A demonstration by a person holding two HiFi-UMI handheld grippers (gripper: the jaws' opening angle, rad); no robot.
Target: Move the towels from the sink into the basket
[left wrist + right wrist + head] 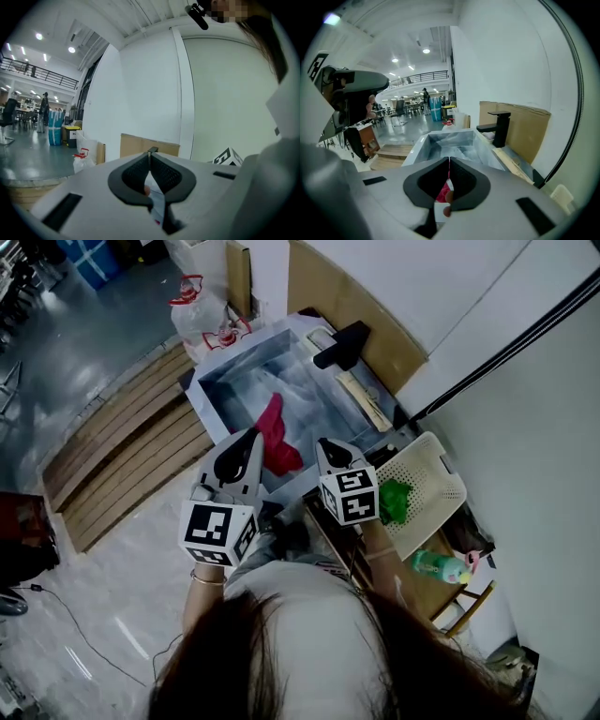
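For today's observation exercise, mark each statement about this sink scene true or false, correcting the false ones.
1. A red towel lies in the sink. True.
2. The basket is empty. False: a green towel lies in it.
3. The right gripper grips the red towel. False: its jaws are shut on nothing.
4. The left gripper is shut and empty. True.
5. The faucet is white. False: it is black.

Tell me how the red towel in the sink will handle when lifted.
The red towel lies crumpled in the sink, so it will probably hang limp when lifted. It looks thin, so likely light unless wet. Pushed, it should bunch, not roll.
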